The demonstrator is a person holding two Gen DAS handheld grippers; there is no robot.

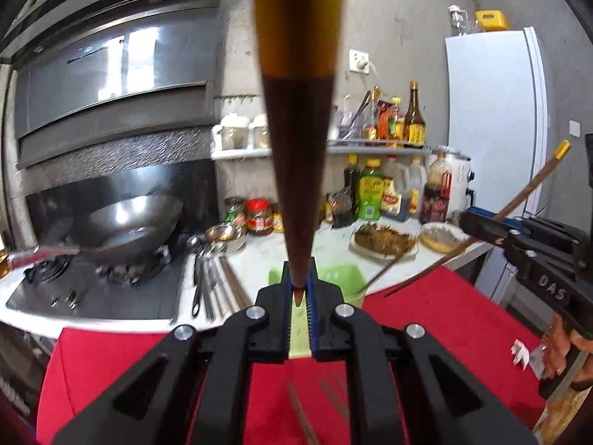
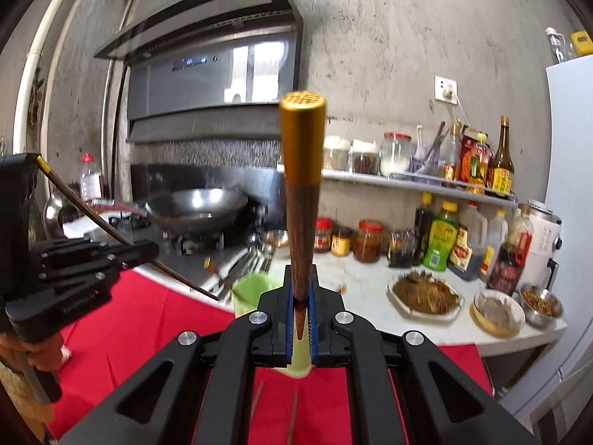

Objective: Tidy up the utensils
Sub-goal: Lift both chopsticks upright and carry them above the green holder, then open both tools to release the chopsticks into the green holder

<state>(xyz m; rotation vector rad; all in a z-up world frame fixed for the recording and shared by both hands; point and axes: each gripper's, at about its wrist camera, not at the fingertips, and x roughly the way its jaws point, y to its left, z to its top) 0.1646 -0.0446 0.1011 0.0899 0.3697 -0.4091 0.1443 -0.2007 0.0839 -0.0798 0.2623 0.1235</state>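
Observation:
My left gripper [image 1: 298, 289] is shut on a brown chopstick [image 1: 294, 170] with a gold top; the stick points up toward the camera. My right gripper [image 2: 301, 306] is shut on a matching gold-capped chopstick [image 2: 301, 200]. Each gripper shows in the other's view, the right one [image 1: 481, 228] with its stick tilted [image 1: 519, 200], the left one [image 2: 144, 250] with its stick slanted [image 2: 111, 231]. A light green holder cup [image 2: 252, 291] stands just below both grippers on the red cloth [image 2: 141, 319]; it also shows in the left wrist view [image 1: 333, 276]. Two more chopsticks [image 2: 292, 419] lie on the cloth.
Spoons and ladles [image 1: 202, 278] lie on the white counter [image 1: 255, 263] beside the stove with a wok [image 1: 133, 230]. Plates of food [image 2: 426, 293], bowls [image 2: 496, 313] and sauce bottles [image 2: 441, 244] crowd the counter at the right. A white fridge [image 1: 493, 118] stands at the far right.

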